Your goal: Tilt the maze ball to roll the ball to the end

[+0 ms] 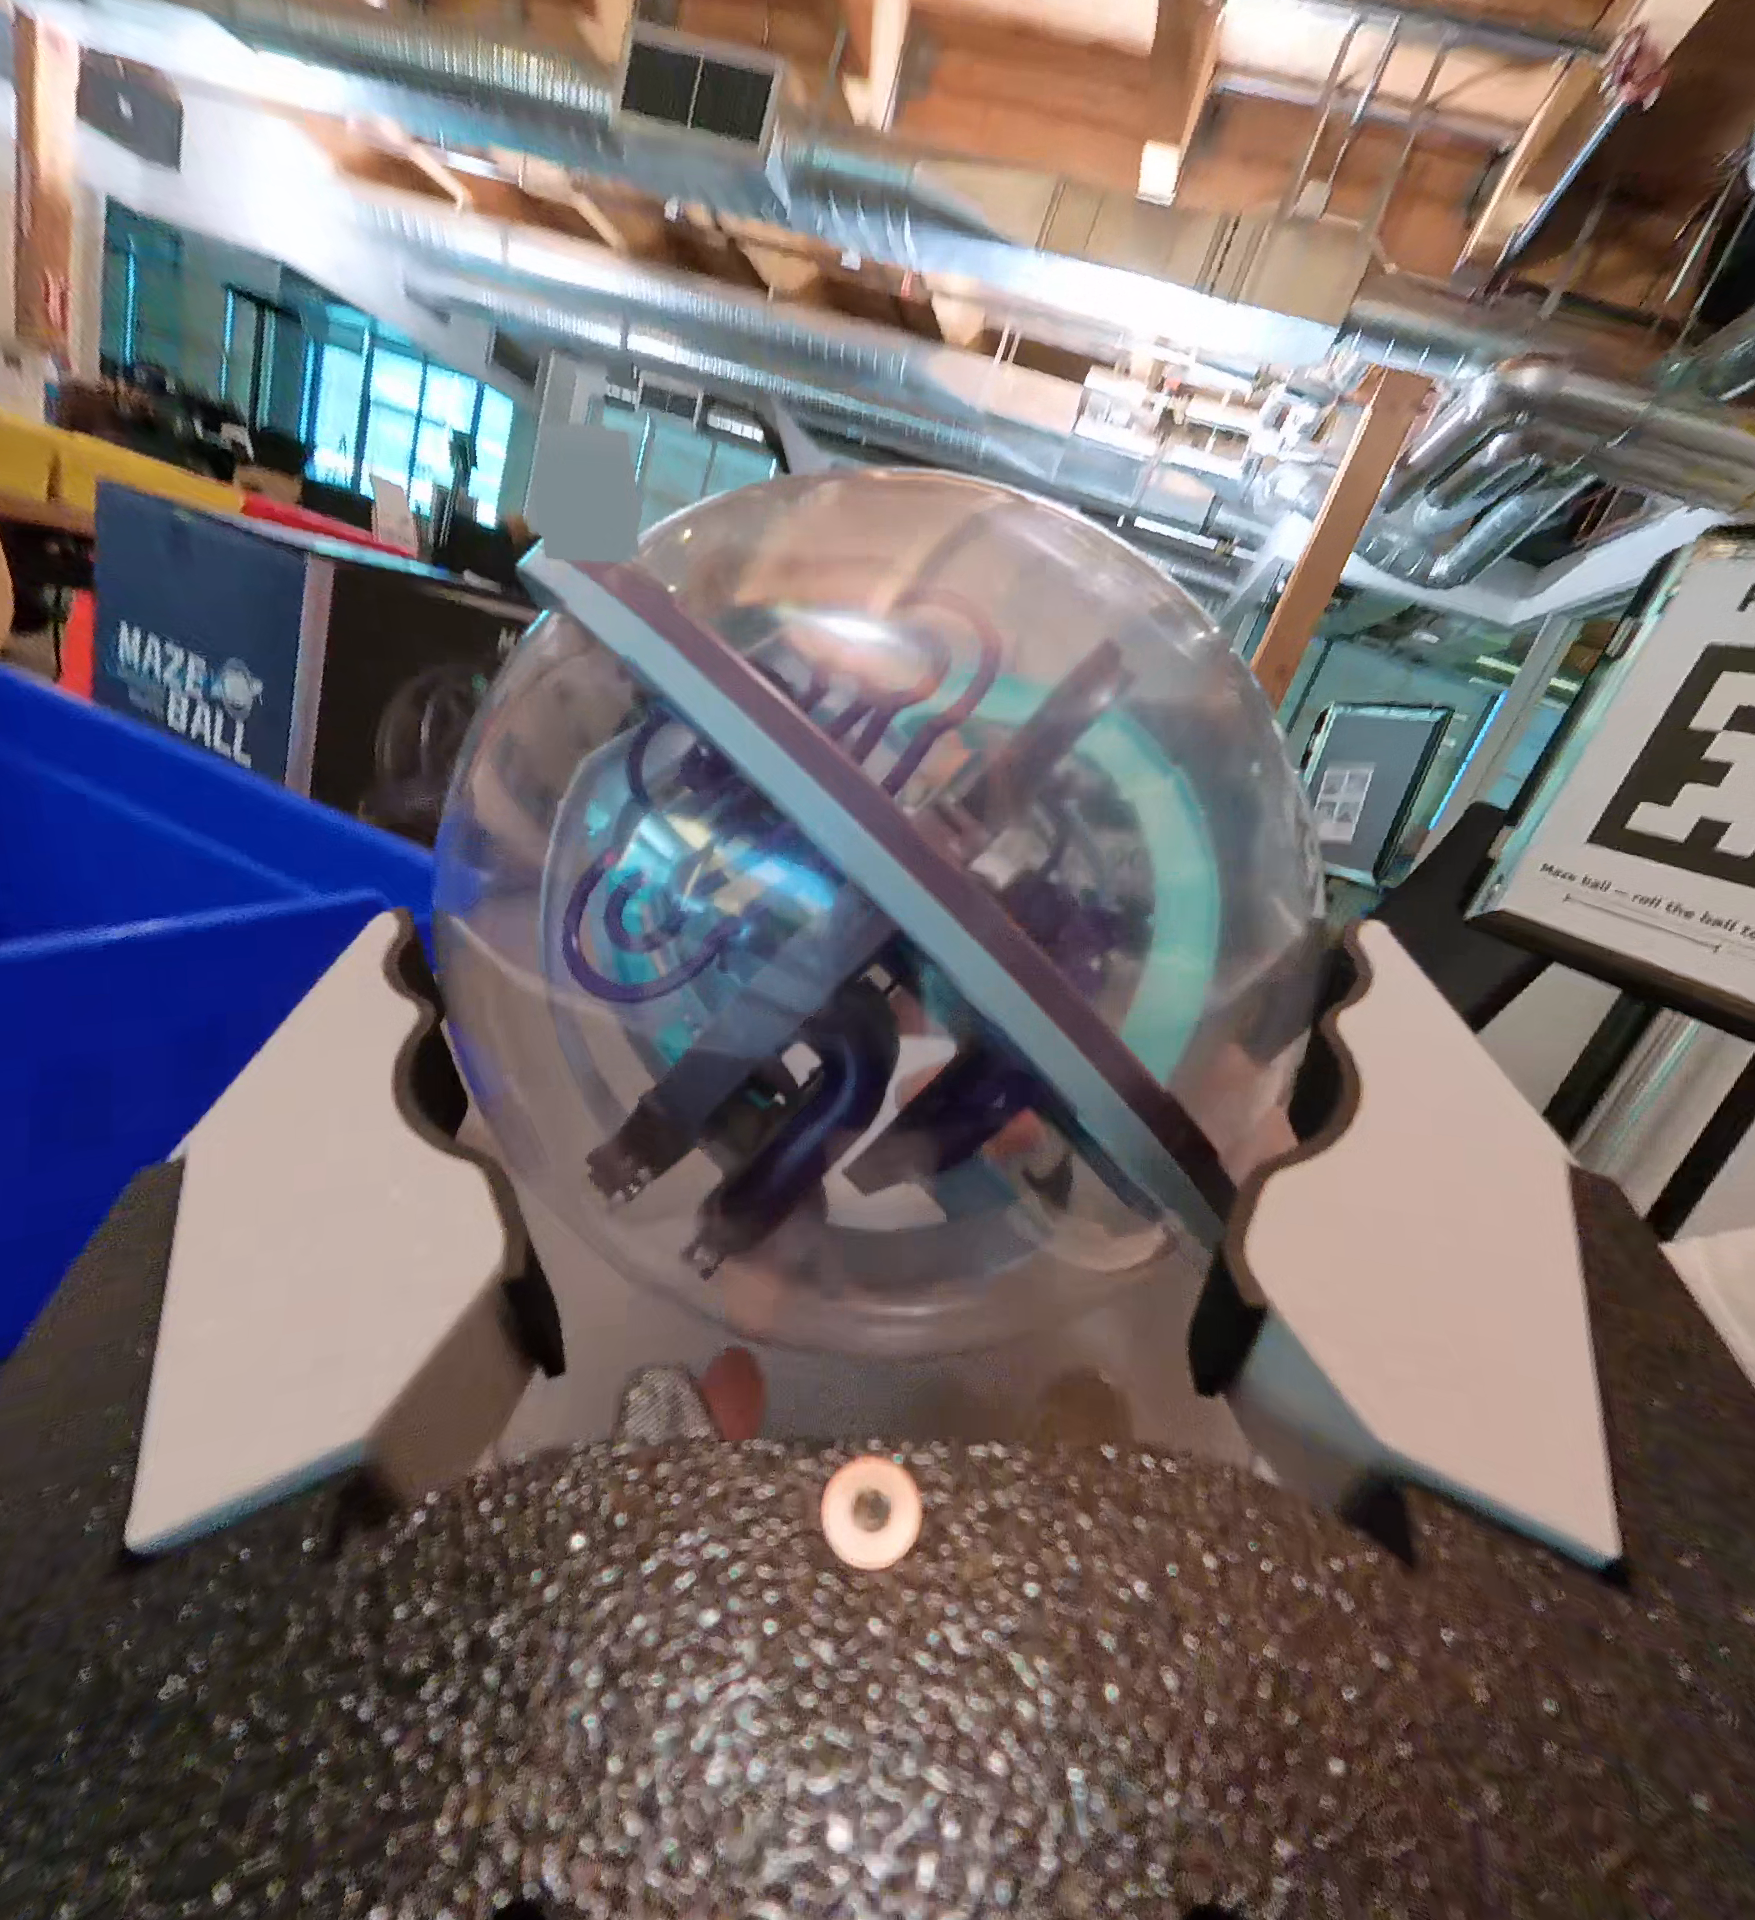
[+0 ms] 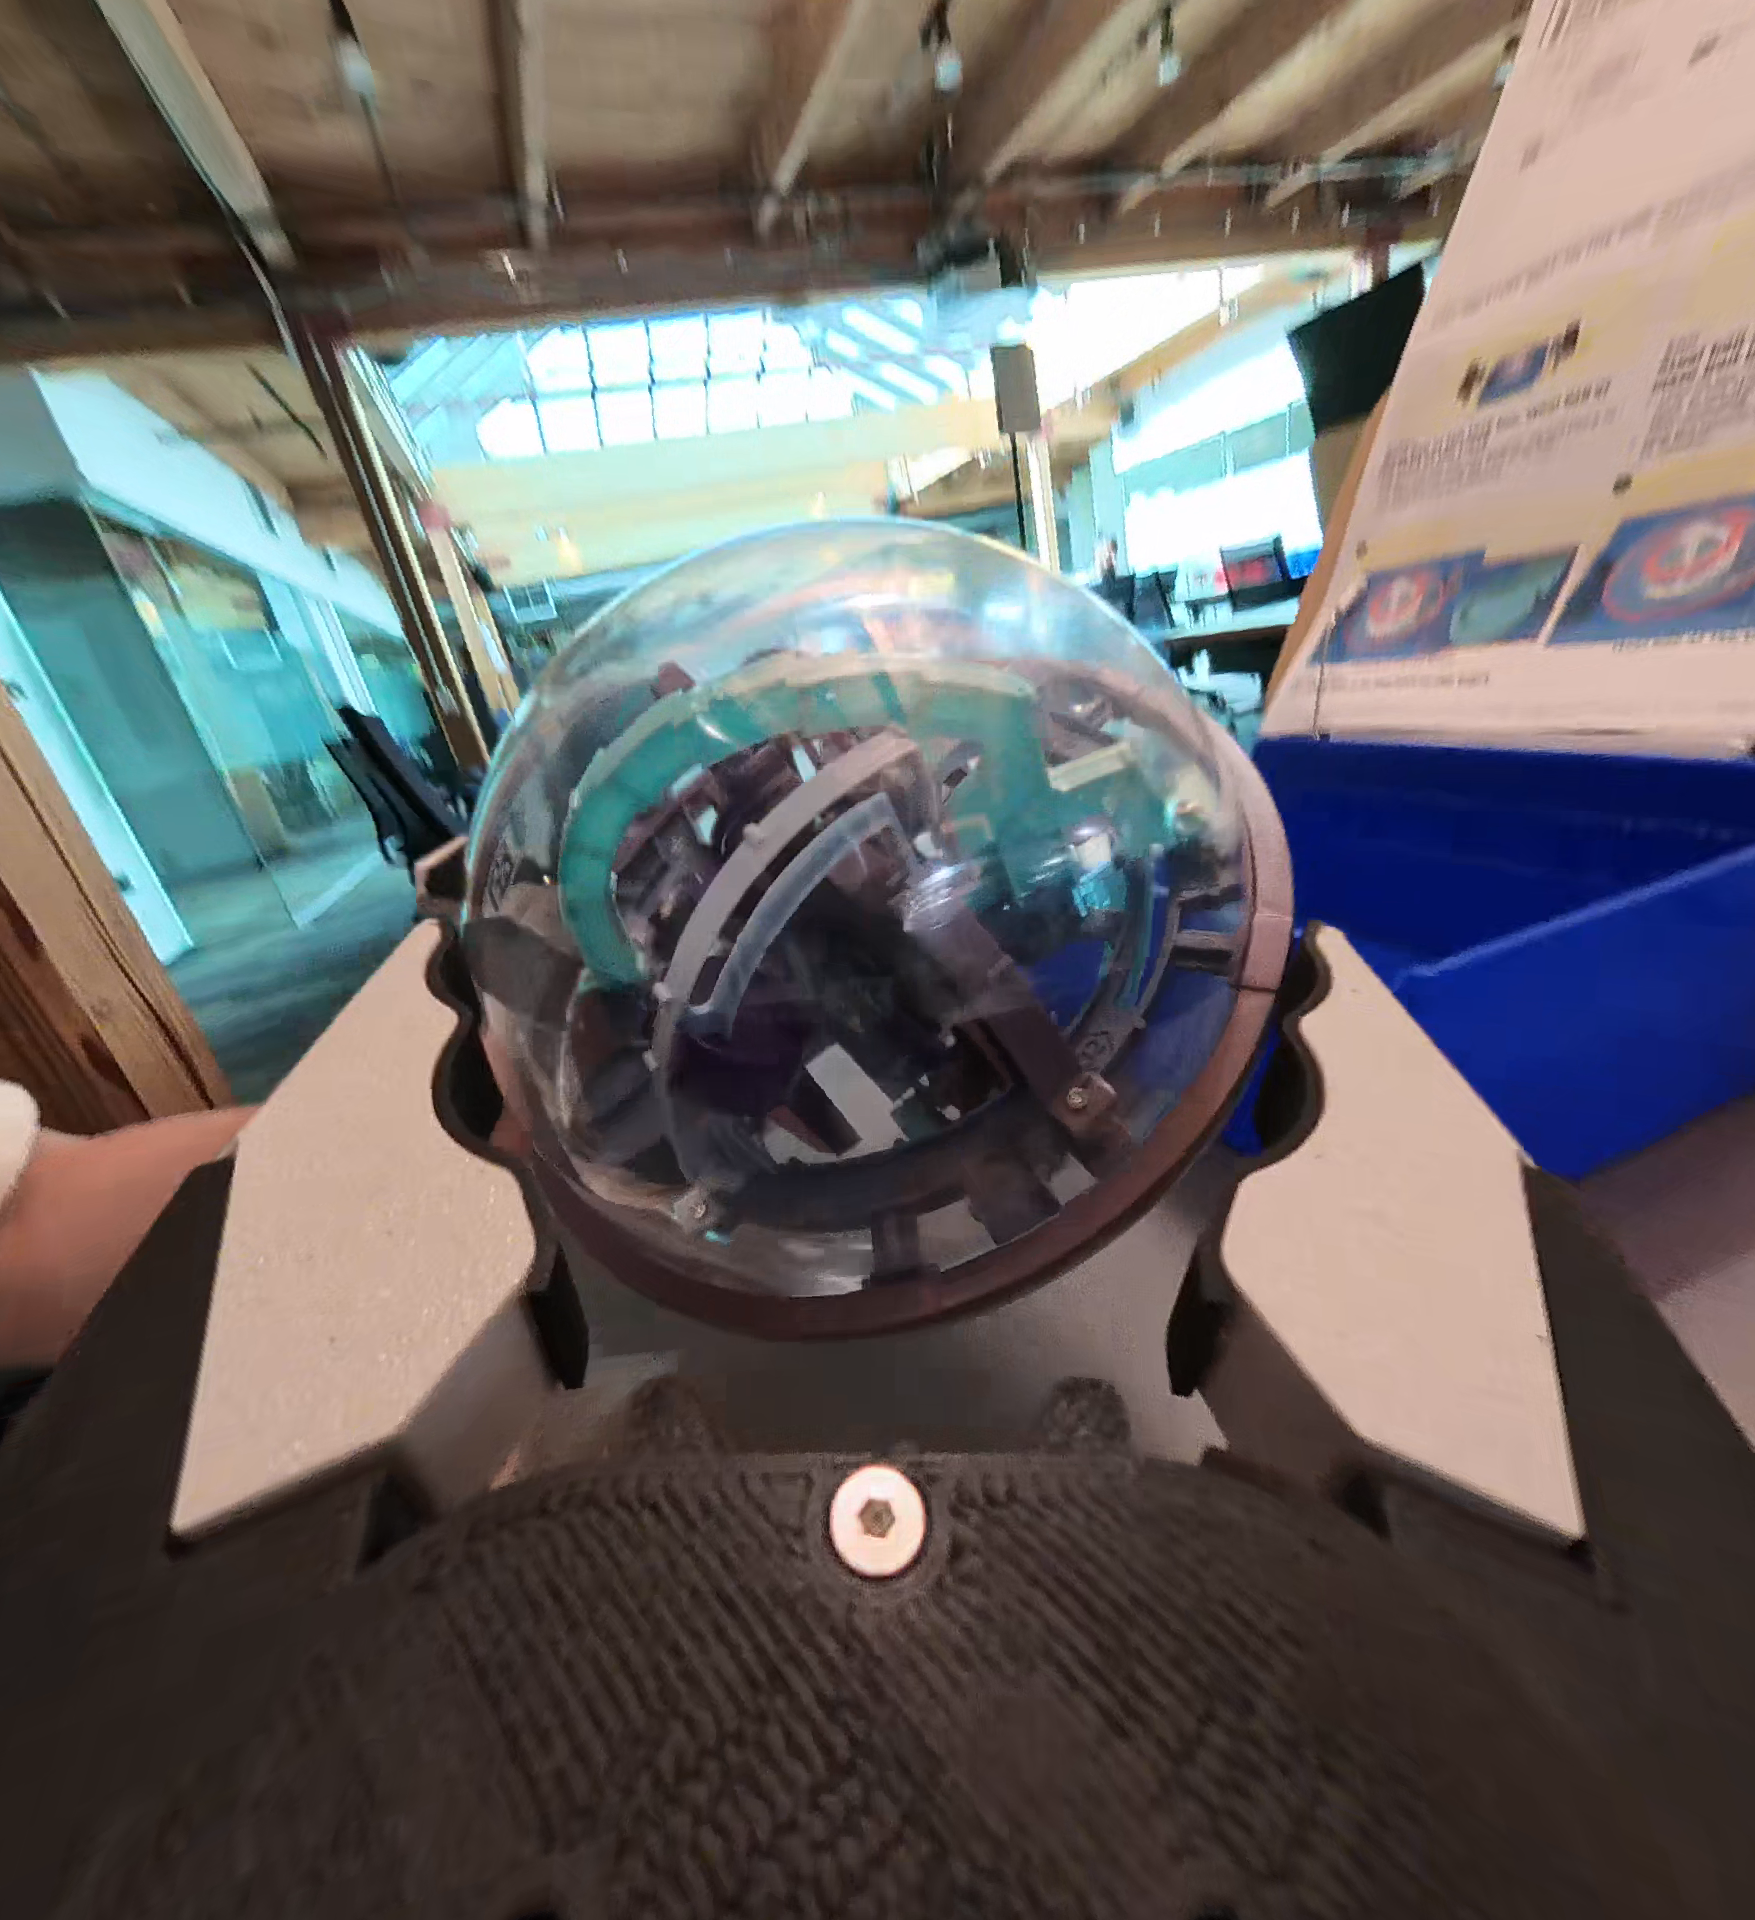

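Left wrist view, item one: maze ball (image 1: 878, 904), a clear sphere with purple and teal tracks inside, its equator band running diagonally from upper left to lower right. I have it between the jaws of my left gripper (image 1: 878, 1039), which stand wide, both notched inner edges pressed against the sphere's sides.

Item two: blue bin (image 1: 104, 935), to the left behind the sphere. I see only its rim and bare inner walls; contents, if any, are out of sight.

Item three: dark retail box (image 1: 301, 675) with a printed picture, behind the bin. Item four: framed sign (image 1: 1683, 769) with a black-and-white marker, at right. Neither appears in the other view.

Right wrist view, item one: same maze ball (image 2: 857, 925), seen dome-on, its dark band curving along the lower edge. My right gripper (image 2: 868, 1049) likewise has its jaws spread wide and closed against the sphere's two sides. I cannot pick out the small rolling ball in either view.

Item two: blue bin (image 2: 1538, 966) at right on the pale desk (image 2: 1735, 1299), interior showing bare blue walls. Item three: printed instruction sheet (image 2: 1600, 416) propped above it. Item four: a person's forearm (image 2: 73, 1216) at the left edge. The last two show here alone.
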Demonstrator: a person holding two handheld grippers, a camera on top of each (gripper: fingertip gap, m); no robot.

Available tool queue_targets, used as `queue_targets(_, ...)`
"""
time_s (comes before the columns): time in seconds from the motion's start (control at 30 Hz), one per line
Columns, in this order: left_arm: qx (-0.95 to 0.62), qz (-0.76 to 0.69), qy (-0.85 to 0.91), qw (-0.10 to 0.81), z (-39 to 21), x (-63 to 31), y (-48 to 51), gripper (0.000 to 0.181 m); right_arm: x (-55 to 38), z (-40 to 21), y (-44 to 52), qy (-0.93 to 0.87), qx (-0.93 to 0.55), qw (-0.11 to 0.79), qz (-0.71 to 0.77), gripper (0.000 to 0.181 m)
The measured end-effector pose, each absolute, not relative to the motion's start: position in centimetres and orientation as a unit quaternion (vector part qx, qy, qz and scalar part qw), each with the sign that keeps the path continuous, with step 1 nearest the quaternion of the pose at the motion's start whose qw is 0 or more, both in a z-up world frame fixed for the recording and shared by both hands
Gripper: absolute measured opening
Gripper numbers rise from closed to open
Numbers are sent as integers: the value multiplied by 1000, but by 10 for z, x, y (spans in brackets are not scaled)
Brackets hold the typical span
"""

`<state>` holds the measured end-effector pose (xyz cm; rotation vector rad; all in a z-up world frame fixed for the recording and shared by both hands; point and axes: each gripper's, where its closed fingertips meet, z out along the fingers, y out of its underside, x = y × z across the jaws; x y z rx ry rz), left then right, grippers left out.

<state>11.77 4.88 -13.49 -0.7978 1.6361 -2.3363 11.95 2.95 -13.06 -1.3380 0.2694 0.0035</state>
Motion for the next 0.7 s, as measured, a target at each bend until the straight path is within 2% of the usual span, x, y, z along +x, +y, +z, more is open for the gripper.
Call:
queue_targets(0.2,-237,-814,523,92,-116,108,55,157,111,-106,30,120,-574,810,-10,142)
queue_targets(0.4,-163,-785,579,149,-107,89,42,157,95,-64,26,95,-522,846,-61,142)
queue_targets(0.5,-123,-769,596,195,-88,75,36,157,75,-41,25,50,-531,840,-96,145)
queue_targets(0.7,-89,-745,622,223,-40,49,28,158,36,17,26,-34,-526,832,-174,153)
